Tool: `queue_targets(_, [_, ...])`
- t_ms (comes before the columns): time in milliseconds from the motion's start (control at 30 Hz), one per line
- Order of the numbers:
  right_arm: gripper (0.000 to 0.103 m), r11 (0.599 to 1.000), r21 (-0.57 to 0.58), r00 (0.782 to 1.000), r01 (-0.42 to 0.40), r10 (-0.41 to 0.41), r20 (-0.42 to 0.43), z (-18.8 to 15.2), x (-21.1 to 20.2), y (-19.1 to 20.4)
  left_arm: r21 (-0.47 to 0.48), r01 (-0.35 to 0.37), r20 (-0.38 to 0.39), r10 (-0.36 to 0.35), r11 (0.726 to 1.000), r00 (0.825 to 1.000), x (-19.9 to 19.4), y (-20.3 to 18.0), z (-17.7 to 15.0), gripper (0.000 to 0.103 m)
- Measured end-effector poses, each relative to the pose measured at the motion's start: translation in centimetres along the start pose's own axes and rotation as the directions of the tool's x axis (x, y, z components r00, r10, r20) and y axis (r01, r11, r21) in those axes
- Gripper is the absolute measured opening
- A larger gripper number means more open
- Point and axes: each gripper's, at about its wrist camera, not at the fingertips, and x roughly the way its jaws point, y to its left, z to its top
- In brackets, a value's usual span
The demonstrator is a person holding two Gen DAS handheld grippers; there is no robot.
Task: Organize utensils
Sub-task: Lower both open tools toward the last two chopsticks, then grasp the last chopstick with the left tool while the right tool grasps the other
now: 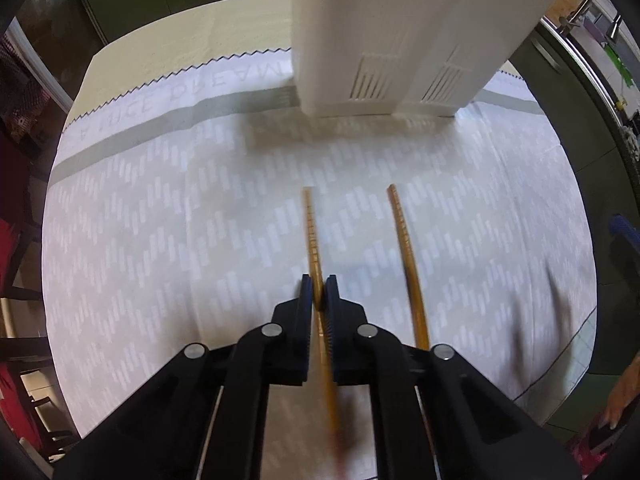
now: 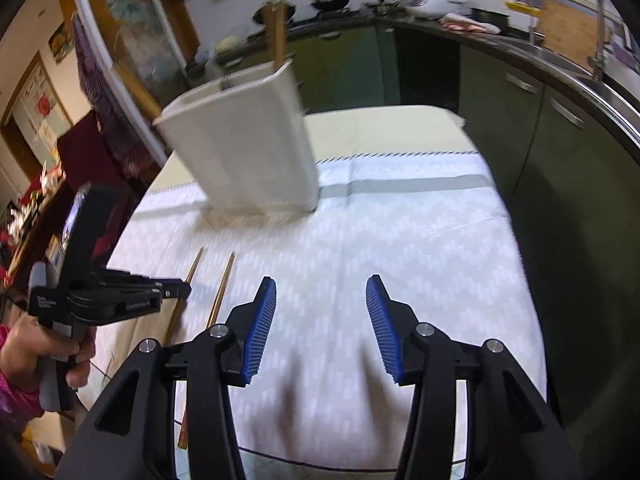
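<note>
Left wrist view: the left gripper has its jaws clenched on one chopstick, which runs forward out of the jaws and back between the black fingers toward the camera. A second chopstick lies on the cloth just right of the jaws, apart from them and roughly parallel to the held one. Straight ahead of the jaws, well beyond both chopstick tips, a white holder stands on the cloth-covered desk.

Right wrist view: the right gripper has its jaws released, blue pads spread with only bare cloth between them. Both chopsticks lie left of these jaws; the nearer one is just beside the left pad, the farther one is pinched by the left gripper, which a hand holds. The holder stands ahead and left of the jaws, with a wooden utensil sticking out of its top.
</note>
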Motion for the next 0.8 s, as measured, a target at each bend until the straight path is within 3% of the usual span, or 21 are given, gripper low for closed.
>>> queue_targets(367, [0.05,0.99,-0.13,0.982,-0.053,0.028,-0.189,0.5,6.0,7.2,-0.009,0.025,0.072,-0.024,1.0,0.997,-3.4,3.3,-1.9,0.006])
queue_targets(533, [0.039,0.983,-0.177,0.96,-0.043,-0.008,-0.279,0.4,9.1,9.6,-0.018,0.019,0.125,-0.017,1.0,0.992,-6.2,5.2,-2.9,0.006])
queue_targets(800, [0.037,0.979,-0.206,0.949,0.004,-0.069,-0.309,0.4,11.4,11.3,-0.052,0.021,0.2,-0.01,0.998,0.98,-9.2,7.1,-4.0,0.006])
